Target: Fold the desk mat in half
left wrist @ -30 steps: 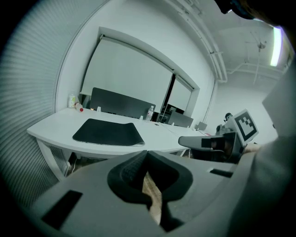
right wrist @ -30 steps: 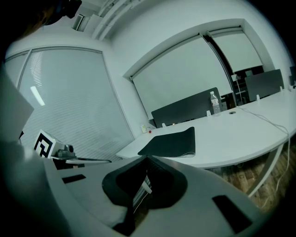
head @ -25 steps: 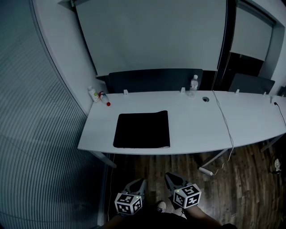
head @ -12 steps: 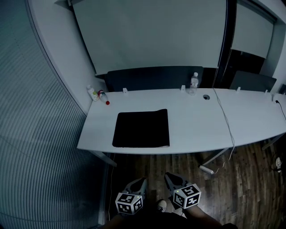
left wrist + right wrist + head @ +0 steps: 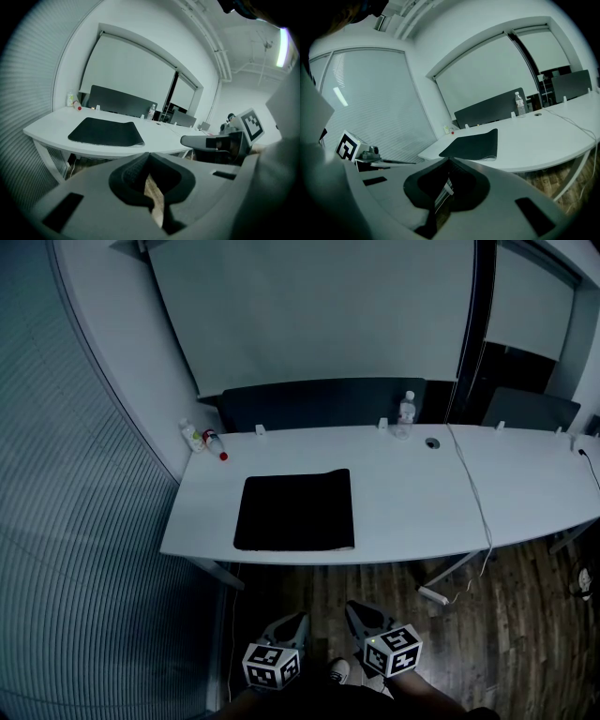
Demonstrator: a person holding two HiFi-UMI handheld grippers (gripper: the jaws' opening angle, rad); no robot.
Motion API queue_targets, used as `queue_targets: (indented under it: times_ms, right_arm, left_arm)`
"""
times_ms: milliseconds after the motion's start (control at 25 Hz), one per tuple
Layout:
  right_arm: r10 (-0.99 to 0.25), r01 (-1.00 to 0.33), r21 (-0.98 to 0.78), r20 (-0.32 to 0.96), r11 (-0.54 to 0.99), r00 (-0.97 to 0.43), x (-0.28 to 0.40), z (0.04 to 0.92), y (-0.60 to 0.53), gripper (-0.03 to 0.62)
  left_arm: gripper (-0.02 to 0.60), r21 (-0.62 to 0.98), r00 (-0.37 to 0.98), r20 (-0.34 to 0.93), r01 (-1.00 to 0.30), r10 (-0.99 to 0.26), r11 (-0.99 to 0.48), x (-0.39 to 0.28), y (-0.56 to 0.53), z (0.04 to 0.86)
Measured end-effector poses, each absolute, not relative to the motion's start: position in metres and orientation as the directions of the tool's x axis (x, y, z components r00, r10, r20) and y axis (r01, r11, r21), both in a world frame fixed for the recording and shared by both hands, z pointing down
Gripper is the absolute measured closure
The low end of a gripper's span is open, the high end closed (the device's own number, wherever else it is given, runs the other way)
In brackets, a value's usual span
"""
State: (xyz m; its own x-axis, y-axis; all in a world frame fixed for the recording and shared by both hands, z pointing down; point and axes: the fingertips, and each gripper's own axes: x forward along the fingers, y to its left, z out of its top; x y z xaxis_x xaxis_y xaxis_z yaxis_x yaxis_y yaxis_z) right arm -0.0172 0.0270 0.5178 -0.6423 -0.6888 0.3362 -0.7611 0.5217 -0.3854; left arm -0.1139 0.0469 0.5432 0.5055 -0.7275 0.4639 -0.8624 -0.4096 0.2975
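The black desk mat [image 5: 295, 510] lies flat on the white desk [image 5: 412, 507], near its front edge at the left. The mat's right edge curls up slightly. Both grippers hang low over the wooden floor, well short of the desk. My left gripper [image 5: 292, 622] is shut with nothing in it, and my right gripper [image 5: 359, 612] is shut and empty too. In the left gripper view the mat [image 5: 105, 131] shows beyond the closed jaws, with the right gripper [image 5: 220, 143] beside them. From the right gripper view the mat [image 5: 471, 144] lies ahead of its closed jaws.
Two small bottles [image 5: 204, 440] stand at the desk's back left corner and a water bottle [image 5: 406, 413] at the back middle. A white cable [image 5: 473, 498] runs across the desk down to the floor. Dark partition screens [image 5: 319, 404] line the back edge. A slatted wall [image 5: 84, 549] runs along the left.
The head camera has shifted a little, so the desk sits slightly further left in the picture. Both grippers stay in place, shut.
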Motion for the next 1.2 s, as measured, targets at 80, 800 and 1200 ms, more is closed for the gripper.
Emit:
queue_targets:
  times_ms: [80, 800, 1200]
  right_arm:
    - [-0.686, -0.76, -0.386, 0.339, 0.523, -0.644, -0.017, 0.5183, 0.0261, 0.572]
    - [-0.688, -0.763, -0.379, 0.341, 0.523, -0.641, -0.0181, 0.5203, 0.0293, 0.572]
    - [-0.689, -0.765, -0.376, 0.342, 0.523, -0.639, -0.0224, 0.52, 0.034, 0.572]
  left_arm:
    - [0.575, 0.296, 0.508, 0.466, -0.861, -0.725, -0.413, -0.1131, 0.0458, 0.5435]
    - [0.575, 0.294, 0.515, 0.463, -0.857, -0.722, -0.423, -0.1119, 0.0483, 0.5417]
    - [0.575, 0.299, 0.515, 0.46, -0.857, -0.724, -0.42, -0.1166, 0.054, 0.5406]
